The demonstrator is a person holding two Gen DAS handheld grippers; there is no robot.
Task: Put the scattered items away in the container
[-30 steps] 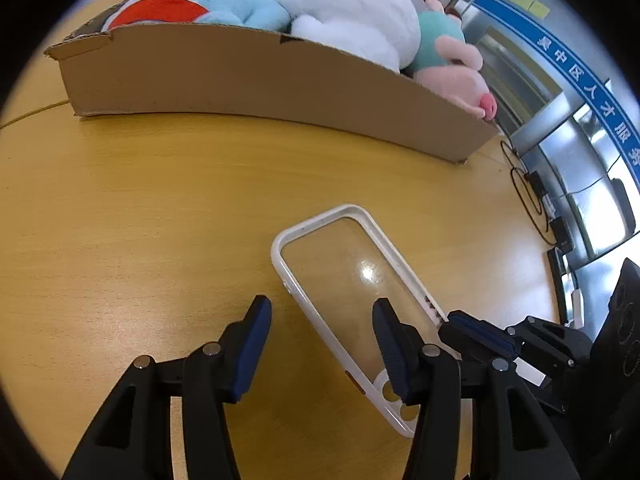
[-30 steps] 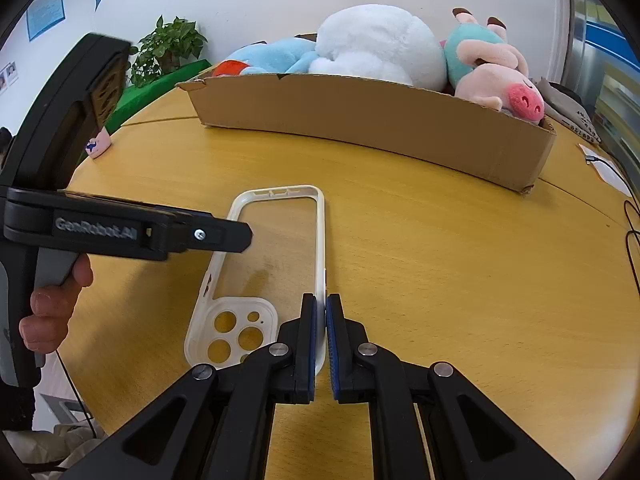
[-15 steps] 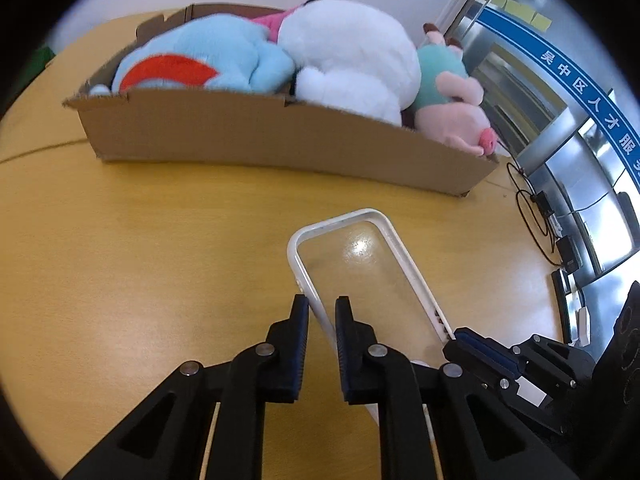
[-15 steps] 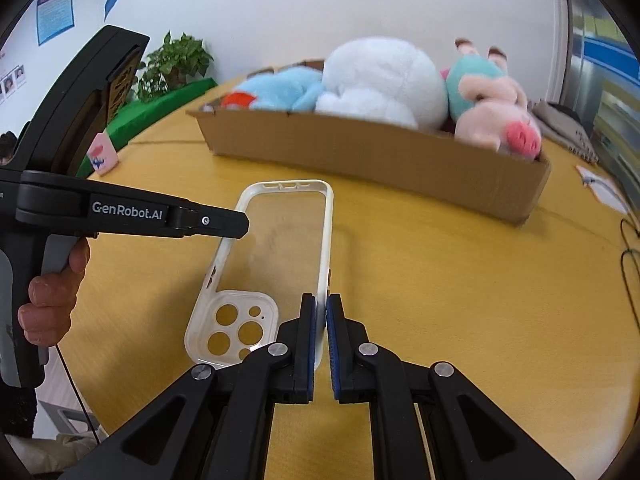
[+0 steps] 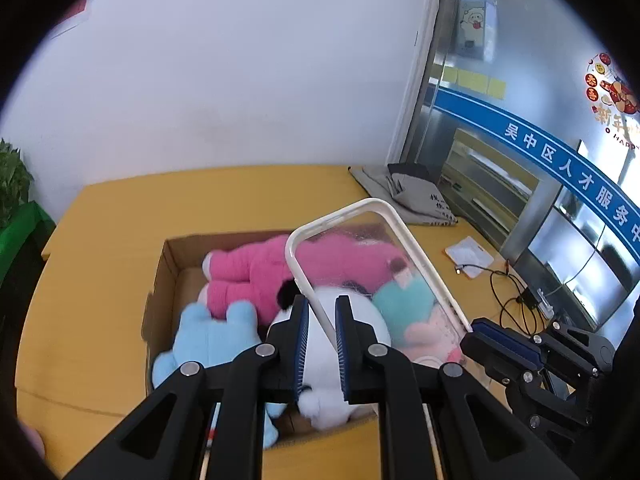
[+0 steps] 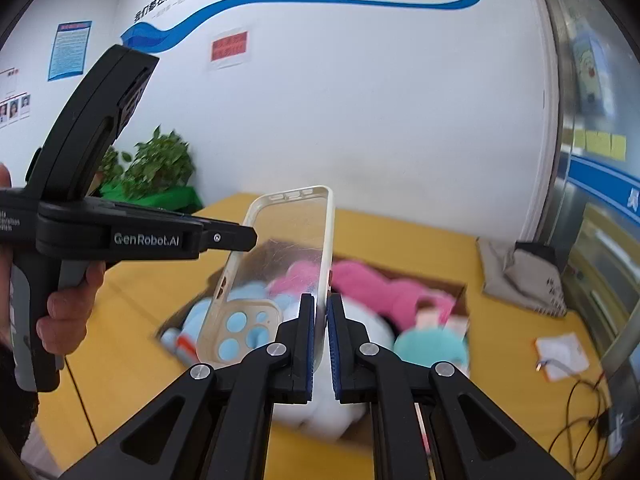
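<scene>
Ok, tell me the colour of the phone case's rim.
The phone case has a white, slightly cream rim around a clear back; it shows best in the left wrist view.

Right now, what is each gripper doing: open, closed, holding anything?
Left gripper: closed on one long edge of the clear phone case.
Right gripper: closed on the case's opposite long edge.

- A yellow wooden table [image 5: 112,240] stretched out ahead of me.
- A grey cloth bag [image 5: 412,196] lay on its far right corner.
- A white card [image 5: 470,256] sat nearer, with a black cable [image 5: 508,300] looping beside it.
- A green potted plant [image 6: 158,164] stood at the white wall [image 5: 240,80].
- A red notice [image 6: 229,49] hung on that wall.
- A blue banner [image 5: 568,168] crossed the glass partition.
</scene>
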